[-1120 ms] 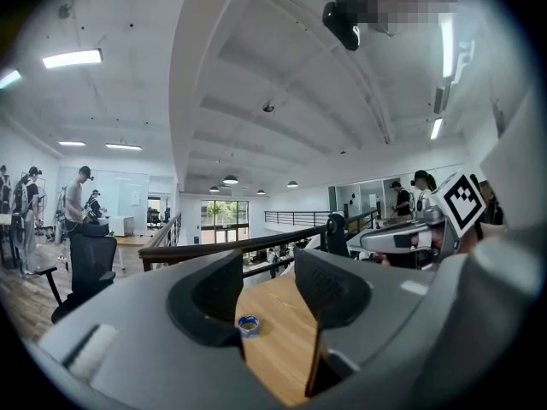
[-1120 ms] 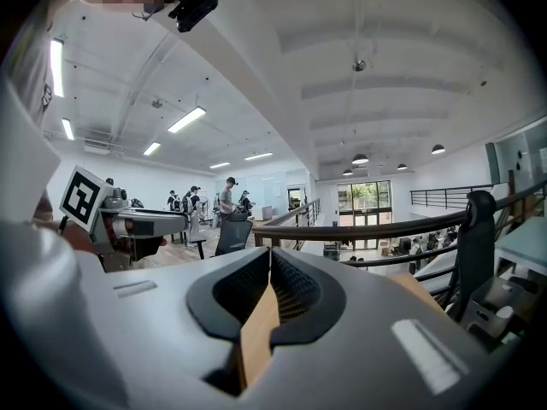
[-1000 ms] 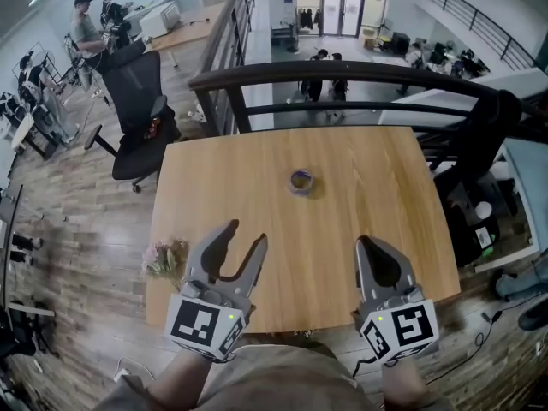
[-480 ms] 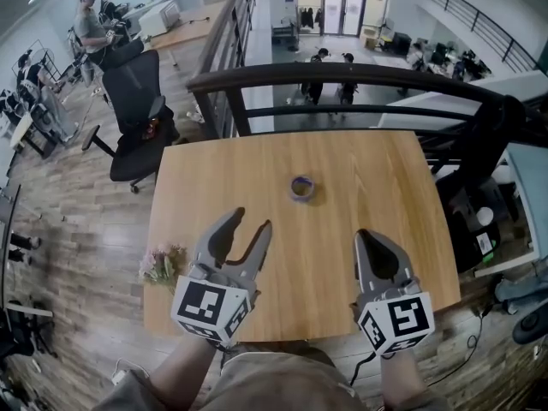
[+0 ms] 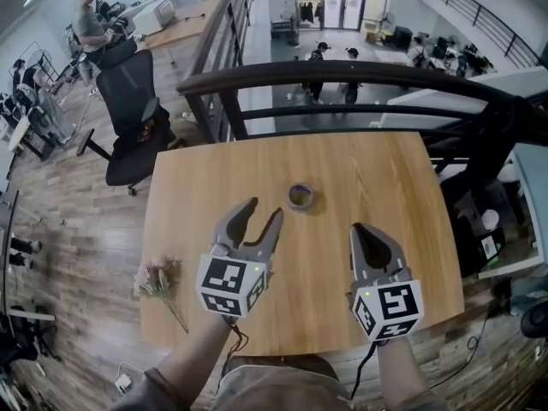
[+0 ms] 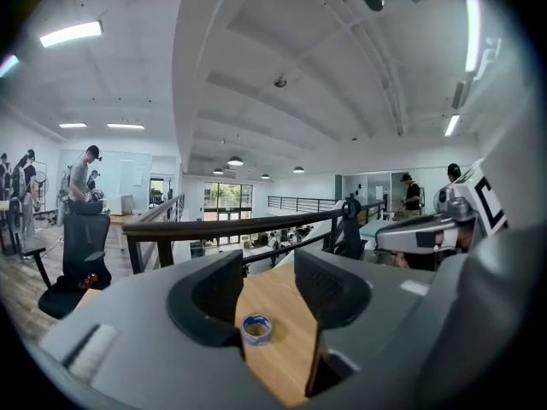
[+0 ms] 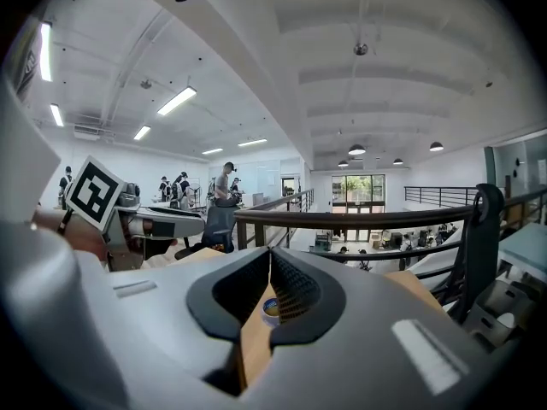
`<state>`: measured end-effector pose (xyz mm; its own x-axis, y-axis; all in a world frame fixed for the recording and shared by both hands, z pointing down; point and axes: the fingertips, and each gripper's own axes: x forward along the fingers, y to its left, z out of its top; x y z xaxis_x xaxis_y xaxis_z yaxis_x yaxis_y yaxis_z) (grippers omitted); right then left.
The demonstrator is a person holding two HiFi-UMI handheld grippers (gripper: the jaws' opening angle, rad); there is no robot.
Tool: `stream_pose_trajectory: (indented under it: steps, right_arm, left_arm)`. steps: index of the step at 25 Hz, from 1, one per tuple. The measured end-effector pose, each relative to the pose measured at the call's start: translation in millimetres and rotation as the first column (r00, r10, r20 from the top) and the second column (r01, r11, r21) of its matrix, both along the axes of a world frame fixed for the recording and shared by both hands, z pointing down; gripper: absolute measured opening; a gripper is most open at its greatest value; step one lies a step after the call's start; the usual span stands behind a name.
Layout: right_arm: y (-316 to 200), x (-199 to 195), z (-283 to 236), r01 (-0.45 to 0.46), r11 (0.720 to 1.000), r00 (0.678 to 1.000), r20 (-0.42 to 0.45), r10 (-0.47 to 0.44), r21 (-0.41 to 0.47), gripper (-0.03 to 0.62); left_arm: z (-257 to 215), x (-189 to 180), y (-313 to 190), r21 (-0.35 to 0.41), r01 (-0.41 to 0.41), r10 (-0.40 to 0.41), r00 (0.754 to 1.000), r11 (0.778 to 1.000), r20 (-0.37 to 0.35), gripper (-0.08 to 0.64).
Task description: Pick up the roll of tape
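A small roll of blue tape [image 5: 300, 196] lies flat on the wooden table [image 5: 390, 174], a little beyond the middle. My left gripper [image 5: 262, 210] hovers just short of it and slightly to its left, jaws open and empty. In the left gripper view the tape [image 6: 256, 328] shows low in the gap of the left gripper [image 6: 269, 267], still some way ahead. My right gripper [image 5: 357, 229] stays over the near right part of the table, shut on nothing. In the right gripper view the tape [image 7: 270, 311] peeks out below the touching tips of the right gripper [image 7: 270, 253].
A small bunch of pink flowers [image 5: 156, 276] lies at the table's near left edge. A dark railing [image 5: 342, 75] runs behind the table's far edge. A black office chair [image 5: 128, 101] stands to the far left, and a person [image 5: 90, 20] works beyond it.
My left gripper has moved forward and to the right, closing in on the tape. The right gripper has hardly shifted. The tape has not moved.
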<state>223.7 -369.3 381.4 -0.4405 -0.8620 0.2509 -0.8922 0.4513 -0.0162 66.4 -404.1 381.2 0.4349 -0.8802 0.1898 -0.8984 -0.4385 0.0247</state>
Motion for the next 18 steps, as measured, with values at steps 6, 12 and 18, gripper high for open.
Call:
stream_pose_trajectory:
  steps: [6,12,18]
  right_arm:
    - [-37,-3,40,0.005,0.998,1.0,-0.003,-0.005,-0.059,0.015]
    - [-64,-4,92,0.008,0.991,1.0,-0.009,-0.009,-0.131,0.015]
    - [-84,-1,145,0.006,0.982,1.0,-0.018,-0.01,-0.189,0.015]
  left_arm:
    - [55,3,-50,-0.108,0.021,-0.023,1.0,0.994,-0.019,0.187]
    - [119,7,-90,-0.199,0.02,-0.02,1.0,0.98,0.001,0.187]
    - [192,16,-119,-0.311,0.012,-0.01,1.0,0.951,0.008,0.187]
